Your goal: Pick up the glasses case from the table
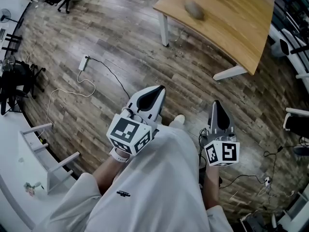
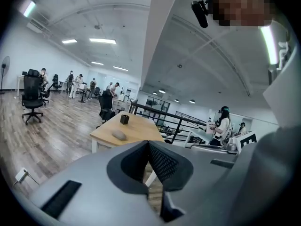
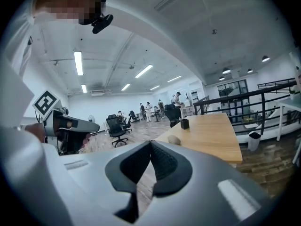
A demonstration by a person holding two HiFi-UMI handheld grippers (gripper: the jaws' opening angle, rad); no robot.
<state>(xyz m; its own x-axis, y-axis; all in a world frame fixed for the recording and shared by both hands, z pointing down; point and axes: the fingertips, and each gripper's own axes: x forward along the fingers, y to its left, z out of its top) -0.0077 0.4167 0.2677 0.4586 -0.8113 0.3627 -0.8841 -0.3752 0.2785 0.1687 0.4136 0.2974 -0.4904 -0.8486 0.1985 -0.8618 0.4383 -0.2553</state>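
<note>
The glasses case (image 1: pixel 194 9) is a grey oval pouch lying on a light wooden table (image 1: pixel 241 37) far ahead across the wood floor. It also shows small in the left gripper view (image 2: pixel 119 135) and the right gripper view (image 3: pixel 174 139). My left gripper (image 1: pixel 158 91) and right gripper (image 1: pixel 217 104) are held close to my body, well short of the table. Both point toward it, slightly downward. In each gripper view the jaws meet at their tips with nothing between them, the left gripper (image 2: pixel 148 143) and the right gripper (image 3: pixel 151 142) alike.
A small black box (image 2: pixel 124 119) stands on the table beyond the case. A white cable with a plug (image 1: pixel 83 64) lies on the floor at left. Office chairs (image 2: pixel 32 95), white shelving (image 1: pixel 43 149), a black railing (image 3: pixel 244 102) and distant people ring the room.
</note>
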